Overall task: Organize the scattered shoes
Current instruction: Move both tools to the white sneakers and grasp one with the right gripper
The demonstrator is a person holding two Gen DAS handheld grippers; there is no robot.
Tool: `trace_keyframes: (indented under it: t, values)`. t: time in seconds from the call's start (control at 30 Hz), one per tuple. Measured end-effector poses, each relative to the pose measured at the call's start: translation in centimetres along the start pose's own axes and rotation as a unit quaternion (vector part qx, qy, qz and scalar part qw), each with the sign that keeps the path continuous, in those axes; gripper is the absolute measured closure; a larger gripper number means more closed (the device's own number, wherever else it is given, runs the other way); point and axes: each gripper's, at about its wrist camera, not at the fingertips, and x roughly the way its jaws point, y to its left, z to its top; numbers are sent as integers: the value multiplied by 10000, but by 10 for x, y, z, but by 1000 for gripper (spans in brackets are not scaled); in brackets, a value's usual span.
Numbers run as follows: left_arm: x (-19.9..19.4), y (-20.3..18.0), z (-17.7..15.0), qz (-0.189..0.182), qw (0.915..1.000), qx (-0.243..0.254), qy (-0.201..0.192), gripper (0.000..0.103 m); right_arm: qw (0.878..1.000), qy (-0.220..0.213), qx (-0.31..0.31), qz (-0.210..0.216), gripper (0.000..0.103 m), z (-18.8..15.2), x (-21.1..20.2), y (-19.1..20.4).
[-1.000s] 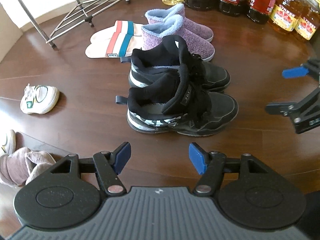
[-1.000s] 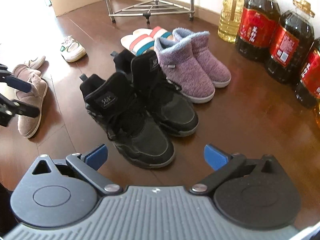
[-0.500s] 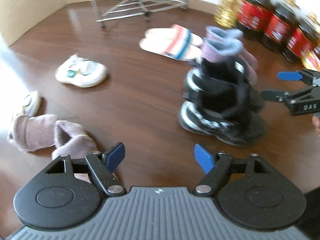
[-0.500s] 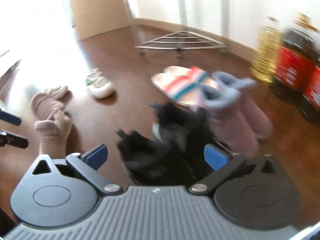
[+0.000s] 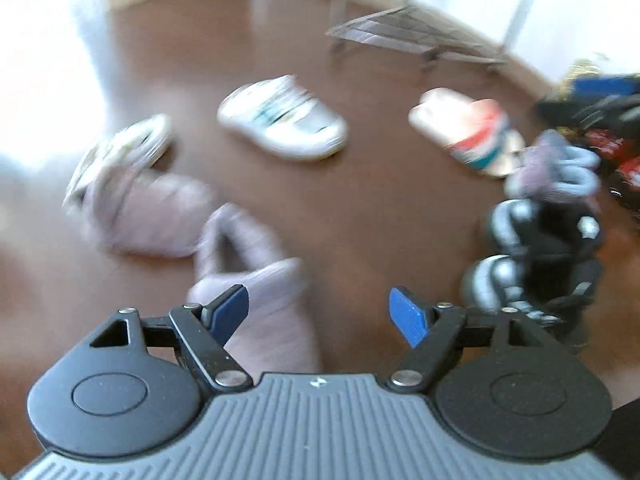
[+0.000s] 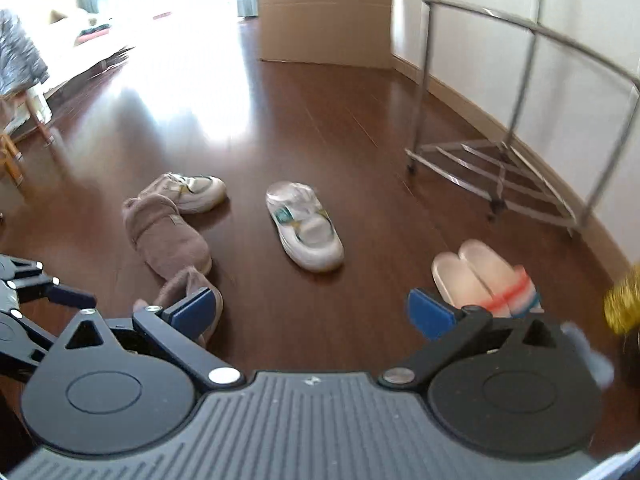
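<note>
Jaws: left gripper (image 5: 319, 312) and right gripper (image 6: 310, 312) both wide, empty. Pink slippers (image 6: 166, 236) at ten o'clock in right view; white sneaker (image 6: 306, 226) at twelve; striped sandals (image 6: 486, 276) at two, on floor (image 6: 360, 140).

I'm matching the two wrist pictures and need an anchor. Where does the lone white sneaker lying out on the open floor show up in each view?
Left wrist: the white sneaker lies upper centre, blurred, beyond the pinkish-brown slippers.
Right wrist: the same sneaker lies at centre, toe towards the camera.
Shared landmark: the striped slides, to the sneaker's right in both views.
</note>
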Motion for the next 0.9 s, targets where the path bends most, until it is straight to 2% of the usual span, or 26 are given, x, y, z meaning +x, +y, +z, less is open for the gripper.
trace_keyframes:
  t: [0.07,0.13,0.17,0.2,0.27,0.3,0.33,0.4,0.47,0.5,0.53,0.6,0.67,0.7,0.73,0.77,0.9]
  values:
    - [11,40,4,360,9986,-389,-86,24,9990,-216,-309,226,1,10,21,11]
    - [19,62,5,688,9960,-531,-213,24,9961,-446,-649,387,1,14,49,22]
    - [26,75,5,911,9937,-597,-278,24,9943,-478,-797,515,1,11,76,30]
    - [34,88,4,1147,9907,-648,-326,24,9925,-461,-934,643,1,8,103,39]
    - [48,108,-2,1563,9842,-779,-290,24,9893,-120,-1147,896,6,2,160,58]
    - [51,114,-4,1645,9824,-832,-317,24,9868,50,-1252,1022,15,0,189,68]
    - [54,120,-7,1746,9797,-917,-357,24,9839,175,-1367,1140,33,0,214,78]
    - [55,132,-16,1920,9743,-1093,-444,24,9770,121,-1664,1325,48,22,245,105]
    - [53,145,-23,2091,9685,-1245,-530,23,9689,67,-1959,1509,48,43,276,132]
    - [51,149,-25,2160,9663,-1289,-552,23,9644,40,-2105,1600,44,54,292,146]
    - [48,155,-27,2247,9630,-1368,-582,23,9595,13,-2251,1691,32,65,307,160]
    - [41,167,-33,2368,9561,-1604,-631,22,9470,-204,-2634,1830,22,93,337,196]
    - [33,184,-41,2479,9446,-2054,-646,22,9312,-451,-3173,1736,24,119,368,239]
    - [29,190,-45,2532,9395,-2211,-649,22,9219,-470,-3525,1536,29,132,393,268]
    - [25,198,-51,2601,9329,-2402,-653,22,9202,-426,-3598,1480,44,135,402,277]
    - [20,206,-60,2692,9253,-2592,-644,22,9187,-360,-3666,1423,50,139,416,288]
    - [5,223,-84,3024,9044,-2968,-501,22,9151,-85,-3849,1195,51,139,465,324]
